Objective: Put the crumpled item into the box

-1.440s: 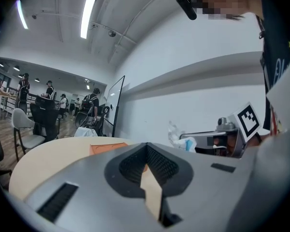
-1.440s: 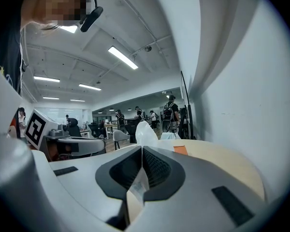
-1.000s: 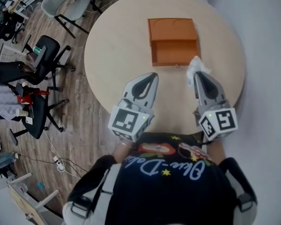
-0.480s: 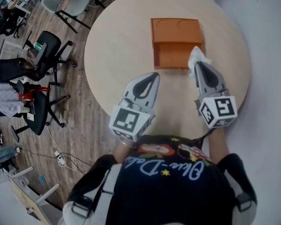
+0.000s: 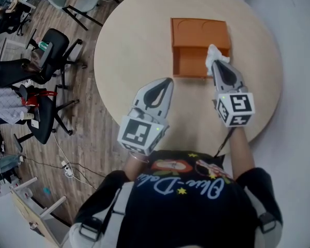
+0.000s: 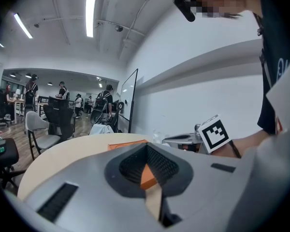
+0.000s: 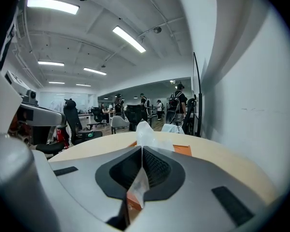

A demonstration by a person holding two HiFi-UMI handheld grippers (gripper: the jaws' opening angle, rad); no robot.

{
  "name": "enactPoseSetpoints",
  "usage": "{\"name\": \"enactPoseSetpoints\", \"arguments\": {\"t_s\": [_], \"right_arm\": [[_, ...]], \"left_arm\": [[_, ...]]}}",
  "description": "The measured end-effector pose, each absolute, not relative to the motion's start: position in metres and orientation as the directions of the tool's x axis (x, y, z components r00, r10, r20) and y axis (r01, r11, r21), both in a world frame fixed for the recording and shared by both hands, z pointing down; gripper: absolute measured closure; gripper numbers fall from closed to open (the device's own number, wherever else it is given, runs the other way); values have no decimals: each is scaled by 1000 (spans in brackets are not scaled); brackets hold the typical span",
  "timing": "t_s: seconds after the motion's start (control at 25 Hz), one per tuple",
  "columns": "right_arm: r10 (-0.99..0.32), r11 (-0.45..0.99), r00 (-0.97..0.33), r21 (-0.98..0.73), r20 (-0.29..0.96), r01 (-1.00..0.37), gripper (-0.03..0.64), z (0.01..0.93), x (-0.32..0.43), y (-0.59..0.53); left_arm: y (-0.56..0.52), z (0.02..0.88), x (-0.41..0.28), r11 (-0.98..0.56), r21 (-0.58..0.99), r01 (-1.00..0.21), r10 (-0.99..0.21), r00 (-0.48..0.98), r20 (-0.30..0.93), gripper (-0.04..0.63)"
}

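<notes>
Since the frame a second back, the right gripper (image 5: 215,65) has been carried farther across the table (image 5: 134,45), so that the tissue (image 5: 212,52) is now brought from just near of the box (image 5: 188,62) to its near right corner. The left gripper (image 5: 168,81) is seen much where it was.

The tissue is pinched between the right jaws, which are closed on it; in the right gripper view a white tuft (image 7: 145,131) is seen standing up past the jaw tips, with the orange box (image 7: 188,150) just beyond. The carry is judged to be nearly done. The tissue is held at or just over the right edge of the open near compartment, but whether it is already above the hollow cannot be told. The release is not yet made, and the compartment is seen bare. A short move left and far, then an opening of the jaws, is judged to be what is left.

The right gripper is held pointing far, its marker cube toward the person, the forearm stretched over the near right of the table. The left gripper is held back over the near left edge, well apart from the box, angled far and right; its jaws are drawn to a narrow slit with nothing gripped, and only box and table are glimpsed through it
</notes>
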State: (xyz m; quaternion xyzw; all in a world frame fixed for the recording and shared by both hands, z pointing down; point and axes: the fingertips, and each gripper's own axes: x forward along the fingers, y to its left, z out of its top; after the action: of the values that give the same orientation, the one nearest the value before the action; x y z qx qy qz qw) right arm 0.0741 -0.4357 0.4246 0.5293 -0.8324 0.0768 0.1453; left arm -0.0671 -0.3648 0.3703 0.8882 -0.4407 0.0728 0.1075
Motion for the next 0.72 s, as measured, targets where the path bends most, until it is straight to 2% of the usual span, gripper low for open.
{"name": "enactPoseSetpoints", "arguments": {"t_s": [0.72], "right_arm": [[-788,493,-342,192,513,-849,612,494,48,-472]], "left_arm": [[-371,378,-81,-558,121,-821,-778,569,268,603]]}}
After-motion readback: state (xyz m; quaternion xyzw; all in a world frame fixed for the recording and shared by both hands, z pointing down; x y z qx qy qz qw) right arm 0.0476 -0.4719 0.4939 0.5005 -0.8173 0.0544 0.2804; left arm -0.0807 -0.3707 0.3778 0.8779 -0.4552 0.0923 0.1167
